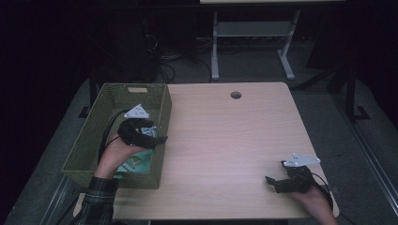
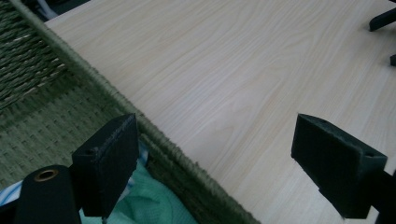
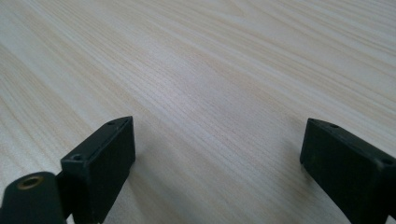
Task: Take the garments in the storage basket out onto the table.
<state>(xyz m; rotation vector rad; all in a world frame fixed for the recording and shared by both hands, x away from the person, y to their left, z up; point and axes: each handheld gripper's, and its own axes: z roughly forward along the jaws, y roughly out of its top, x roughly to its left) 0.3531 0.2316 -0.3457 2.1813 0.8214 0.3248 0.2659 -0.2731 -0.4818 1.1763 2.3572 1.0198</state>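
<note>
A green woven basket (image 1: 110,101) stands on the left part of the light wooden table (image 1: 225,136). Inside it, at the near end, lies a teal and white cloth or packet (image 1: 137,162), also seen as teal fabric (image 2: 156,205) in the left gripper view. My left gripper (image 1: 157,136) hovers over the basket's right wall (image 2: 154,135), open and holding nothing; one jaw is over the basket, the other over the table (image 2: 224,70). My right gripper (image 1: 275,171) sits open near the front right of the table, above bare wood (image 3: 210,93).
A round cable hole (image 1: 235,95) is at the table's far edge. Behind the table, on the dark floor, stand the white legs of another desk (image 1: 215,51) and some cables (image 1: 164,65). The right gripper's jaw tips (image 2: 382,18) show far off in the left gripper view.
</note>
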